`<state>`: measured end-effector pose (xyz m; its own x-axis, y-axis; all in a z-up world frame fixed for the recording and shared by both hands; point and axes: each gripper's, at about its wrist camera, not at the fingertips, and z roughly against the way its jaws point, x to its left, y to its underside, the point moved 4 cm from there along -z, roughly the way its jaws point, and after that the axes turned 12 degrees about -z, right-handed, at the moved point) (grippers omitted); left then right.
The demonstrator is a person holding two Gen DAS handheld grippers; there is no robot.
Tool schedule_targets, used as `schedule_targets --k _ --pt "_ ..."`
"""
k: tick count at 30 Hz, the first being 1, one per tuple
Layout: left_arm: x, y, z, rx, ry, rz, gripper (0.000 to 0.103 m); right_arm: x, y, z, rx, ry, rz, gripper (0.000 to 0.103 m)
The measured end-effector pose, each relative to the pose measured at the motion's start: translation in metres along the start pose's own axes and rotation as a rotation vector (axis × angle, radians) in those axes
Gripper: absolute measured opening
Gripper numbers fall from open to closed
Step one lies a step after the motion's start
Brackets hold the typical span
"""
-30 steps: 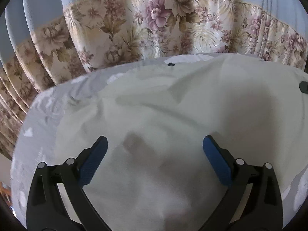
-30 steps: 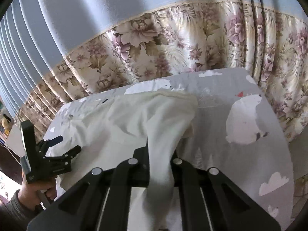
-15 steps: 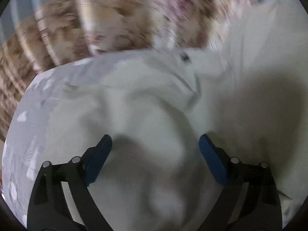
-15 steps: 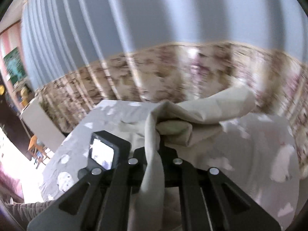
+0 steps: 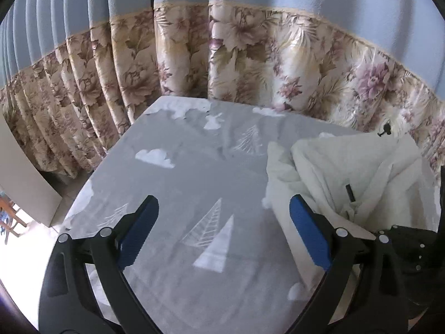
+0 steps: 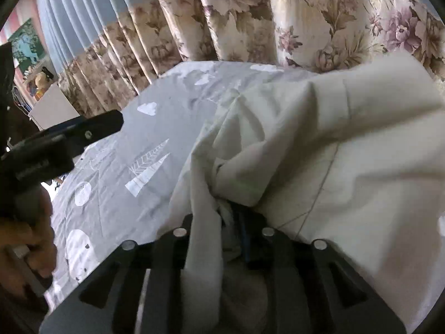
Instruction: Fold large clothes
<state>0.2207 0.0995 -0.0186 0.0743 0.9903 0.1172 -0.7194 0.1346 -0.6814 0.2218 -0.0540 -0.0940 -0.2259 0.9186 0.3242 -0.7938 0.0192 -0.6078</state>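
Note:
A large cream-white garment (image 5: 347,172) lies bunched on the grey printed bedsheet (image 5: 194,167), at the right of the left wrist view. My left gripper (image 5: 222,228) is open and empty, over bare sheet just left of the garment's edge. In the right wrist view the garment (image 6: 333,144) fills the right side, and my right gripper (image 6: 222,217) is shut on a bunched fold of it. The left gripper (image 6: 69,133) also shows there at the left, held by a hand.
Floral and blue curtains (image 5: 222,55) hang close behind the bed. A white cabinet (image 5: 25,183) stands past the bed's left edge. The right gripper's black body (image 5: 408,250) sits by the garment at the lower right. The sheet (image 6: 125,153) spreads to the left.
My left gripper has swung left off the garment to bare sheet. My right gripper has carried its fold of the garment leftward, bunching the cloth over itself.

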Motion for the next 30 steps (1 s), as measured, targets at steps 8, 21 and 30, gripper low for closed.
schedule_targets --k 8,21,30 --pt "-0.048 -0.031 0.036 -0.078 0.150 -0.091 0.099 -0.022 -0.013 0.179 -0.357 -0.151 -0.061 0.098" --pt "-0.175 -0.072 -0.032 0.030 0.330 -0.319 0.001 -0.147 -0.004 0.188 -0.308 0.059 -0.254 0.099" --pt "-0.120 -0.087 -0.044 0.022 -0.003 -0.436 0.006 -0.107 -0.014 0.116 -0.228 0.104 -0.146 0.098"
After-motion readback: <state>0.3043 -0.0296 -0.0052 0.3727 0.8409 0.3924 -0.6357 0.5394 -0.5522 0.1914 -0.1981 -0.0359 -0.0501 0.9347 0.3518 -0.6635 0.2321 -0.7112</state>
